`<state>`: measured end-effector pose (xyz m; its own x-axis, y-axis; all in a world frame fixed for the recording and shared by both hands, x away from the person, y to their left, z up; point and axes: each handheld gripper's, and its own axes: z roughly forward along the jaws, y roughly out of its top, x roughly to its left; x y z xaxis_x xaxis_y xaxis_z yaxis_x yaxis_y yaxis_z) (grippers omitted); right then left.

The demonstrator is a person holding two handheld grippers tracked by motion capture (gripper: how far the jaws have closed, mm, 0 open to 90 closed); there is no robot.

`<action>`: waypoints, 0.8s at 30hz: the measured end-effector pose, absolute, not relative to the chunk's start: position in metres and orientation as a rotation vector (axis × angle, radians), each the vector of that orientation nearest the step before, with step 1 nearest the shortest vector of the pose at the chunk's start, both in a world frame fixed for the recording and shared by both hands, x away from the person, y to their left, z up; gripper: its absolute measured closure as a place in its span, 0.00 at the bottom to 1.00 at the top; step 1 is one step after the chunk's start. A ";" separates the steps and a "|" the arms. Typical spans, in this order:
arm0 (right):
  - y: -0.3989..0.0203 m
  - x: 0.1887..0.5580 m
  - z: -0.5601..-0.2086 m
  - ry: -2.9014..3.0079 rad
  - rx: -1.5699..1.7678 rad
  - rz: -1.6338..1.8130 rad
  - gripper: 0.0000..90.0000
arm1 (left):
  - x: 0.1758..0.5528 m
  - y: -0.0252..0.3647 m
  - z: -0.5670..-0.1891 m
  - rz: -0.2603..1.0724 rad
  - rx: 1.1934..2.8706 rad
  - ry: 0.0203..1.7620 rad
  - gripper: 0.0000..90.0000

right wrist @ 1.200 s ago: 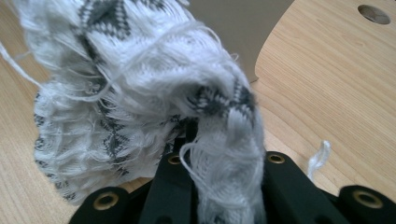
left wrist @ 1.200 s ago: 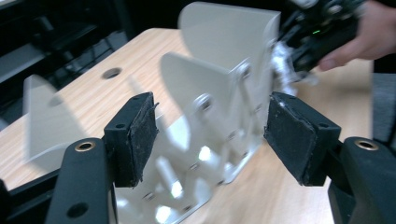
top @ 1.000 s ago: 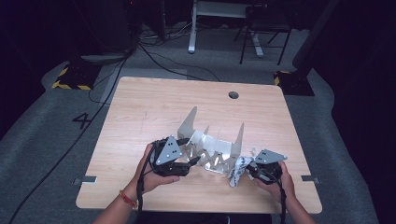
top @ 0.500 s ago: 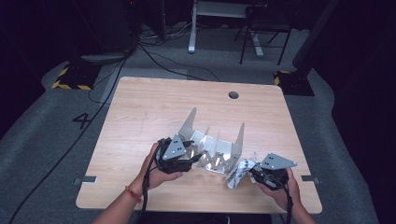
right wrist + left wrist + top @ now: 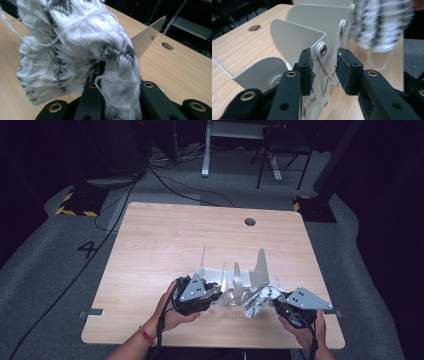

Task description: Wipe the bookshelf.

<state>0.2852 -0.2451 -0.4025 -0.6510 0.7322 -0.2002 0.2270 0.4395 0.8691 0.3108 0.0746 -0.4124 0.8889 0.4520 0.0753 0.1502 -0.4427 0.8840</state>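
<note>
1. A metal rack [image 5: 235,282] with thin upright plates sits on the table [image 5: 165,240], near the edge by the person. Its long side runs from 9 o'clock to 3 o'clock in the high view.
2. The left claw [image 5: 212,295] is at the rack's 9 o'clock end and points toward 3 o'clock. A folding metal strip [image 5: 325,62] of the rack stands between its jaws.
3. The left jaws have just been closing. One pad [image 5: 307,67] is against the strip. The other pad [image 5: 345,71] is a little way off, so the claw is not pinching yet.
4. The right claw [image 5: 272,302] is at the rack's 4 o'clock side. It is pressed tight on a white and grey knit cloth [image 5: 260,301].
5. The cloth bunches up over the right jaws, lifted off the table and just beside the rack.
6. The left hand [image 5: 172,312] is nearer the rack. I think it will hold the rack still while the cloth goes on.
</note>
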 end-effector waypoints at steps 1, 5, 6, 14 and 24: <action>-0.245 0.287 -0.404 2.127 0.813 1.158 0.89 | 0.309 0.073 -0.413 0.375 2.024 0.432 0.76; -0.240 0.293 -0.414 2.136 0.813 1.113 0.90 | 0.308 0.071 -0.413 0.384 2.012 0.435 0.81; -0.239 0.294 -0.418 2.151 0.813 1.103 0.90 | 0.308 0.071 -0.414 0.384 2.008 0.441 0.83; -0.232 0.308 -0.454 2.252 0.835 0.967 0.91 | 0.309 0.071 -0.415 0.384 1.995 0.437 0.85; -0.264 0.324 -0.442 2.110 1.011 1.014 0.91 | 0.310 0.072 -0.416 0.373 1.982 0.441 0.87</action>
<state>0.3244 -0.2642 -0.4420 -0.5421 0.8223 -0.1729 0.3787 0.4227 0.8234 0.3099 0.0717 -0.4159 0.8846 0.4615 0.0674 0.1436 -0.4068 0.9021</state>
